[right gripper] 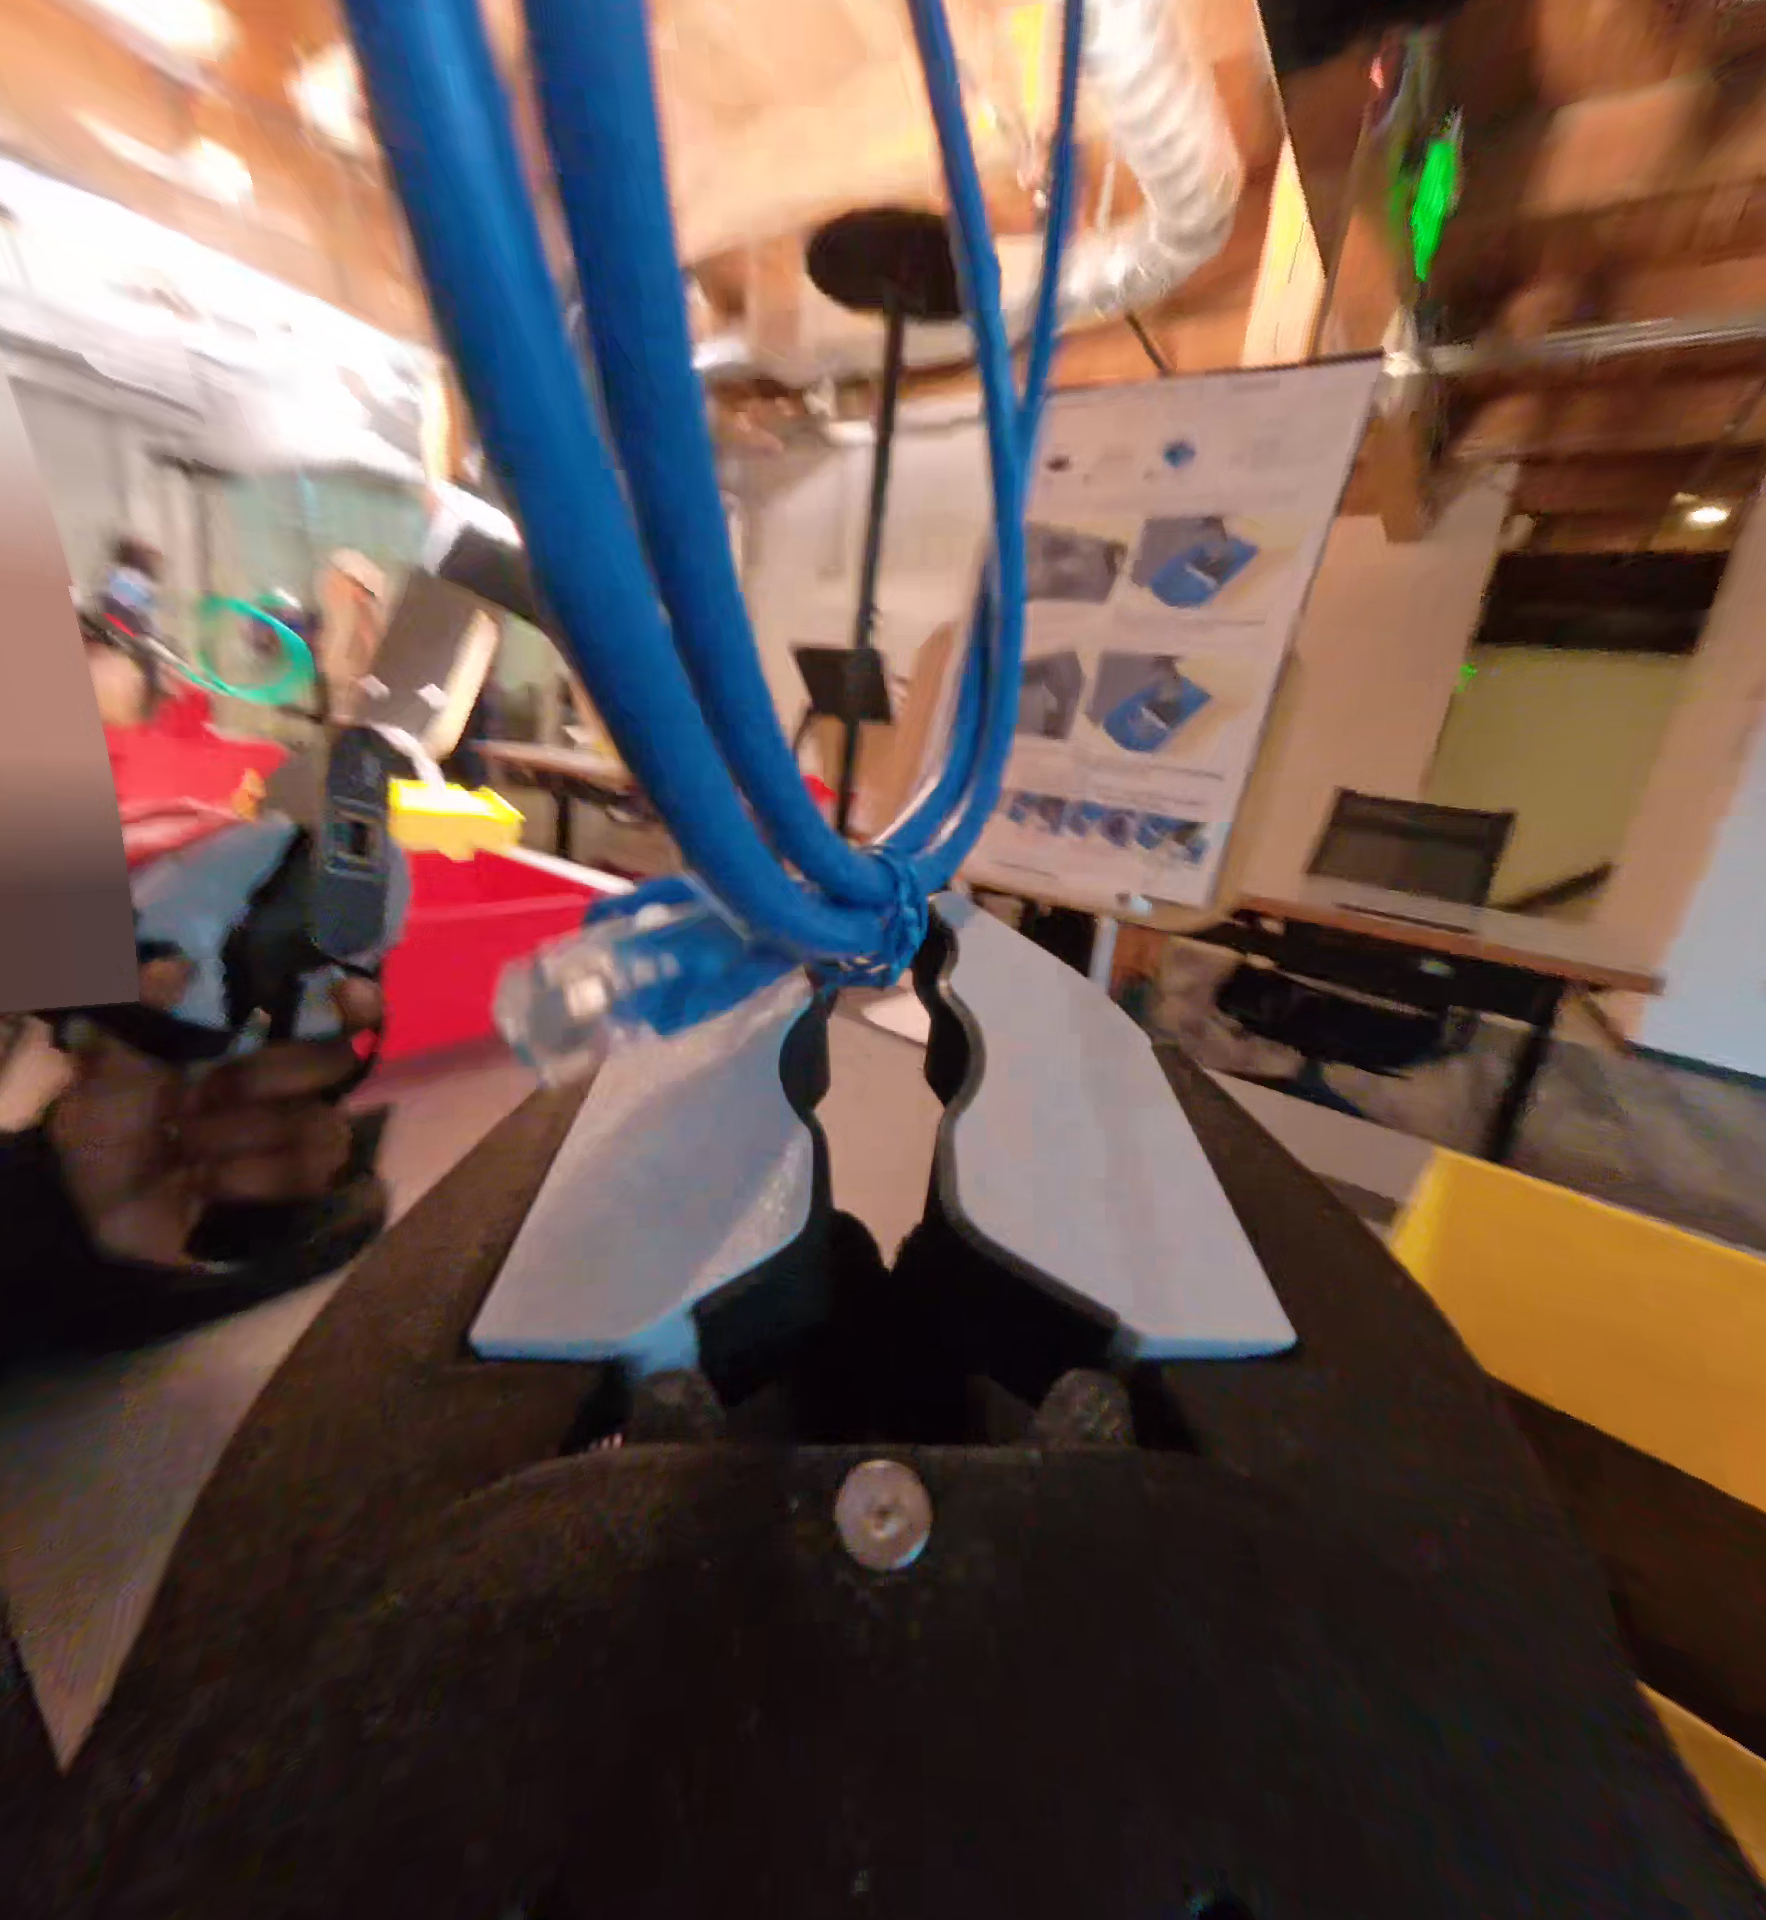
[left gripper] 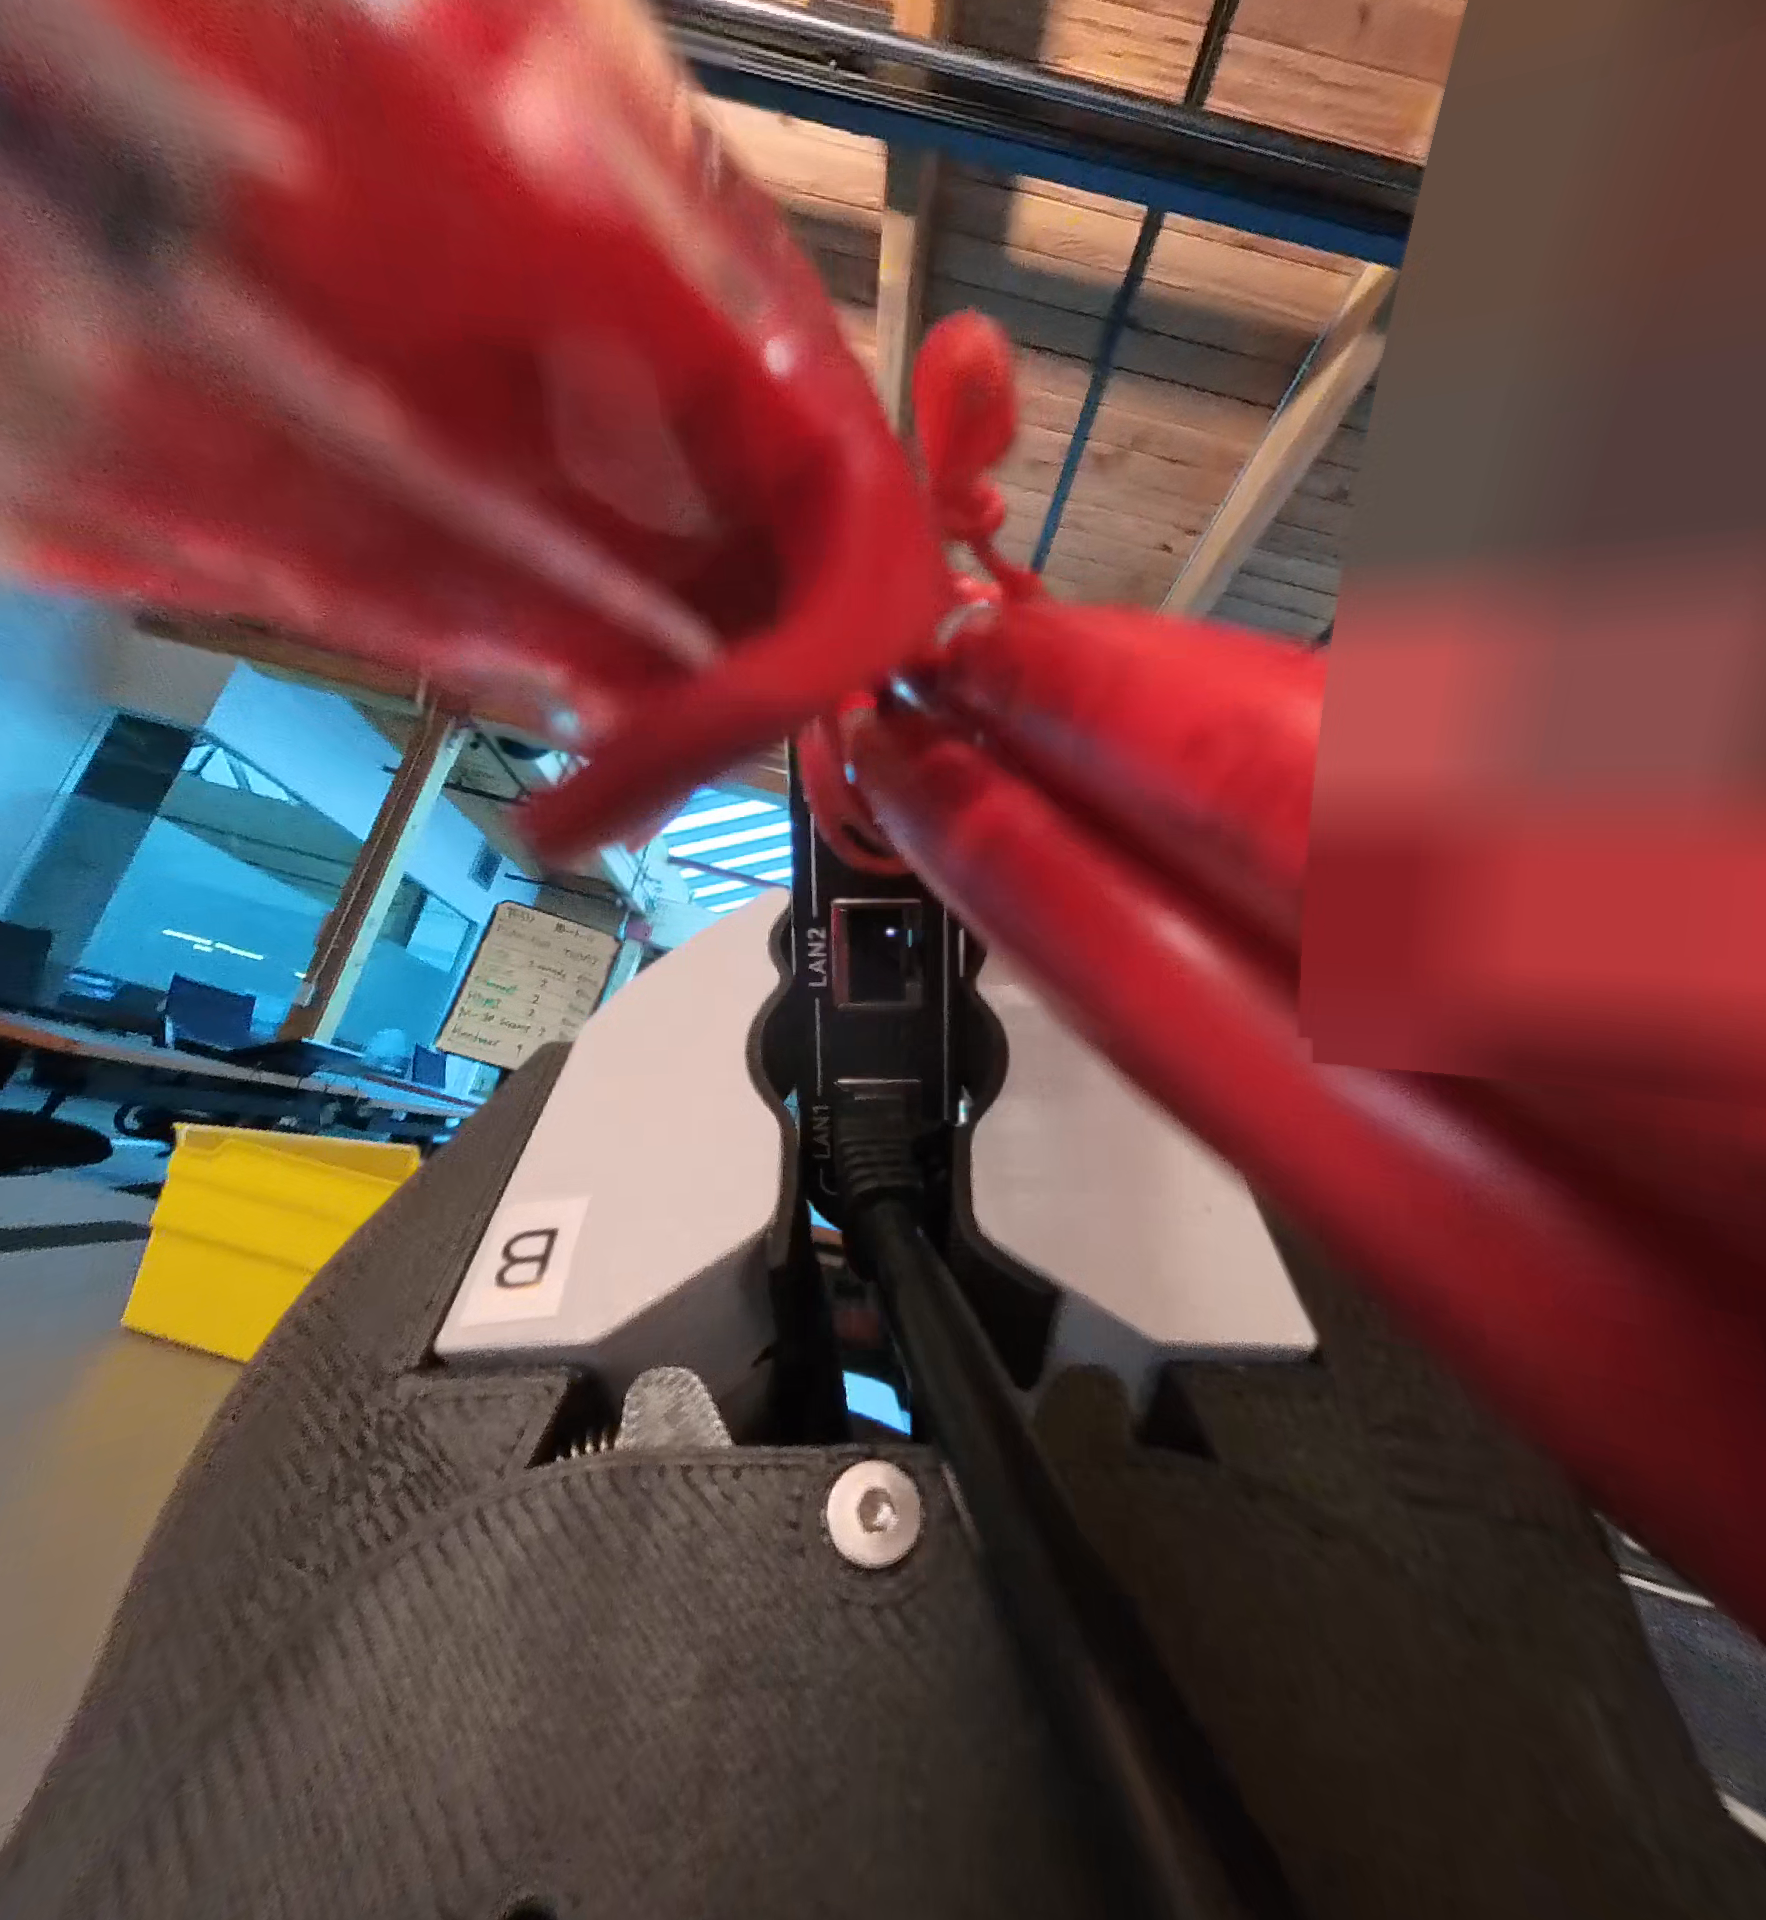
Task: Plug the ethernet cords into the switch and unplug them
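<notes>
We see the switch (left gripper: 879,1039), a narrow black box, stood on end between the grey fingers (left gripper: 650,1122) of the left gripper (left gripper: 874,935), which is clamped on its sides. One port (left gripper: 877,954) on its face is bare; in the port just below it sits the plug of a black cord (left gripper: 972,1382), which runs back toward the camera over the gripper's black body. A bundle of red cords (left gripper: 1118,852), blurred and very close to the lens, crosses the upper half of the left wrist view and meets the top end of the switch (whether any red plug is seated there, we cannot tell).

In the right wrist view, the right gripper (right gripper: 874,966) pinches a tied bundle of blue cords (right gripper: 858,914) at its fingertips, the fingers drawn close with only a thin wavy gap behind the tips. The blue loops hang above and in front of the lens, and a clear plug (right gripper: 588,987) on a blue end juts out to the left over the left finger, free of any port. Farther off at the left of that view we make out the switch (right gripper: 354,831) again, held upright in the other gripper by a person's hand (right gripper: 224,1122).

A yellow bin (left gripper: 255,1236) stands on the pale table (left gripper: 17,1455) to the left of the left gripper. A red bin (right gripper: 484,935), a poster board (right gripper: 1159,623) and a laptop (right gripper: 1409,852) on a desk lie beyond the right one.
</notes>
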### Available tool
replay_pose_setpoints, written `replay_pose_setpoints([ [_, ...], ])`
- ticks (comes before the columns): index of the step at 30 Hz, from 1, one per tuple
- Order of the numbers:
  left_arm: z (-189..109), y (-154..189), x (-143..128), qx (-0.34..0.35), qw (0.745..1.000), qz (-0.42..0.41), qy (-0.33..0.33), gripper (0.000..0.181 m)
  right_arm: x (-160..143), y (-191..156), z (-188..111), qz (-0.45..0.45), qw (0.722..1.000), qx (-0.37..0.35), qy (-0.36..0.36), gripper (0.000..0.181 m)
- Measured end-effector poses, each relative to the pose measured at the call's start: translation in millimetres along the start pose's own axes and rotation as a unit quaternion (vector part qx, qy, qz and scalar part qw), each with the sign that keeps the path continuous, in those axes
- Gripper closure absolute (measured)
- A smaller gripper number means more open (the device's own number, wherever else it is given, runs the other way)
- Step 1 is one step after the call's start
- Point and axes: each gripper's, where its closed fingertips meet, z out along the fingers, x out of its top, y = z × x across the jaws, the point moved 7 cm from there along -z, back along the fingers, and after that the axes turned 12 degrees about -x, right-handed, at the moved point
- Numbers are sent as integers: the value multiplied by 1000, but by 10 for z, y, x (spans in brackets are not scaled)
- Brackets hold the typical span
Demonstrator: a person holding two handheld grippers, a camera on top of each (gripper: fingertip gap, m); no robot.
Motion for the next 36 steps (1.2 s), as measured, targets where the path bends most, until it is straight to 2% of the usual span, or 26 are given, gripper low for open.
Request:
replay_pose_setpoints([
  [4, -57, -77, -34, 43, 999, -18, -8, 157, 1, 347, -140, -105, 985, -79, -114, 168],
  [8, -95, -149, -47, 54, 996, -66, 12, 157, 39, 727, -306, -217, 941, -147, -213, 168],
  [10, -92, -145, -51, 53, 997, -61, 9, 157, 89, 896, -391, -272, 907, -170, -273, 168],
  [14, -50, -133, -110, 54, 997, -48, -26, 157, 215, 1250, -522, -377, 819, -185, -391, 168],
  [17, -23, -122, -154, 52, 997, -43, -46, 157, 256, 1459, -572, -451, 742, -146, -474, 168],
  [19, -15, -106, -156, 56, 997, -21, -54, 157, 268, 1557, -569, -482, 702, -115, -512, 168],
  [23, 1, -88, -171, 56, 996, -3, -68, 157, 223, 1784, -475, -483, 657, -69, -575, 169],
  [29, 7, -89, -184, 57, 995, 2, -76, 157, -37, 2012, -267, -441, 565, 58, -695, 168],
  [32, 17, -78, -203, 58, 994, 14, -90, 157, -156, 2093, -133, -436, 512, 107, -733, 168],
  [36, 40, -50, -230, 51, 993, 28, -107, 157, -305, 2138, 67, -404, 466, 157, -771, 168],
])
